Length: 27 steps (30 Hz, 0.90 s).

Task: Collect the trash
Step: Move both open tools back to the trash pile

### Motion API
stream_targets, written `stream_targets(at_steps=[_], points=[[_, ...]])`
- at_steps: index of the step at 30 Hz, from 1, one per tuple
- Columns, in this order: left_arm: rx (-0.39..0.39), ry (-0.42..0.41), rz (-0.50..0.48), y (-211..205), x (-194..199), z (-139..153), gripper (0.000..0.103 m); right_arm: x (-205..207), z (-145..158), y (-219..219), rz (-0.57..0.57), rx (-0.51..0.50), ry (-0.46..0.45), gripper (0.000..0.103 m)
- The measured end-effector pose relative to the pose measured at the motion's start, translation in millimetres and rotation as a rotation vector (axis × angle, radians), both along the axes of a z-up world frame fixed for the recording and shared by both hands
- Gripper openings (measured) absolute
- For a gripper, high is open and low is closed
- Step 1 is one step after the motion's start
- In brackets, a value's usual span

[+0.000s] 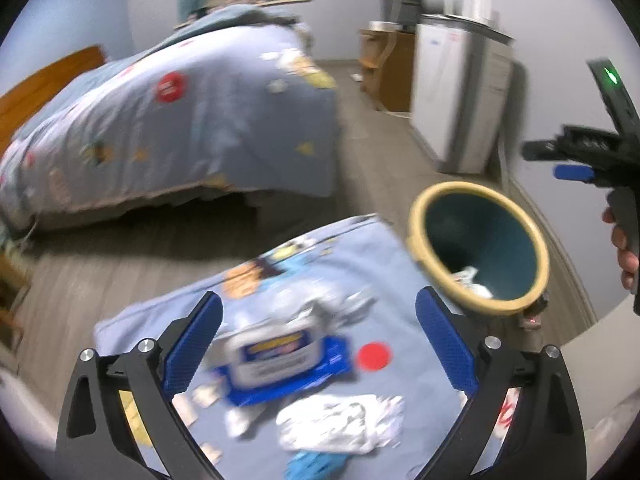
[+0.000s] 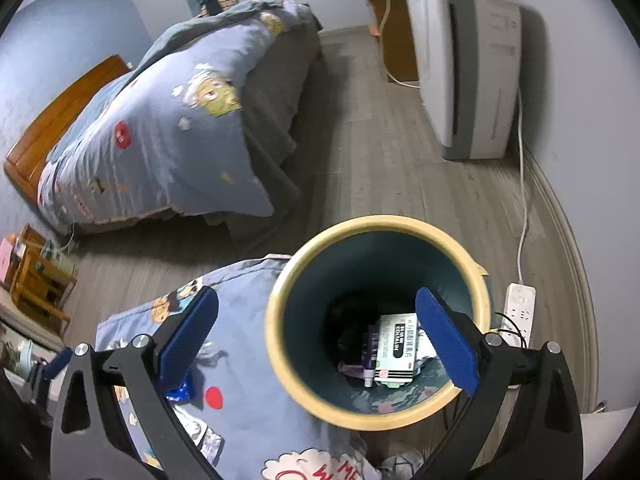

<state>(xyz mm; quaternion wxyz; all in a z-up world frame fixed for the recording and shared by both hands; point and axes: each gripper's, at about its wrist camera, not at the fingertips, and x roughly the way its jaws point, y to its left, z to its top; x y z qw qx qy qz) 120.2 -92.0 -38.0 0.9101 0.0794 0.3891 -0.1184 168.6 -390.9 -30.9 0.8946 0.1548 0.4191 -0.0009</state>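
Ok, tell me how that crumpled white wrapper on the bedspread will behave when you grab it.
The wrapper looks thin and creased, so it will probably crush and flop rather than hold shape. It seems light, likely to slide on the bedspread if nudged. Its shiny surface may slip between the pads.

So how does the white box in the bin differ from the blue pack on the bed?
The white box is a stiff white carton with a dark label, while the blue pack is a soft blue packet with a pale flap. The box lies at the bottom of the bin, already thrown away; the pack still lies flat on the bedspread, uncollected. Neither is held by a gripper.
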Motion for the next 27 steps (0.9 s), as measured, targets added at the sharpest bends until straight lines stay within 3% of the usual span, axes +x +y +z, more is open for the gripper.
stream_targets(at_steps=[7,10,16,27], points=[[0.041,0.02,0.129,73.3,-54.1,5.3,0.097,-20.1,1.6,68.3,0.136,-0.076,0.008,0.097],[0.022,0.027,0.161,92.7,-69.9,3.6,0.097,-29.9,-6.0,98.9,0.188,-0.094,0.039,0.097],[0.05,0.022,0.169,110.9,-86.2,-4.7,0.097,-49.3,-21.5,141.0,0.24,-0.135,0.08,0.097],[0.015,0.071,0.142,119.2,-90.3,-34.9,0.097,-61.2,-80.4,185.7,0.282,-0.167,0.22,0.097]])
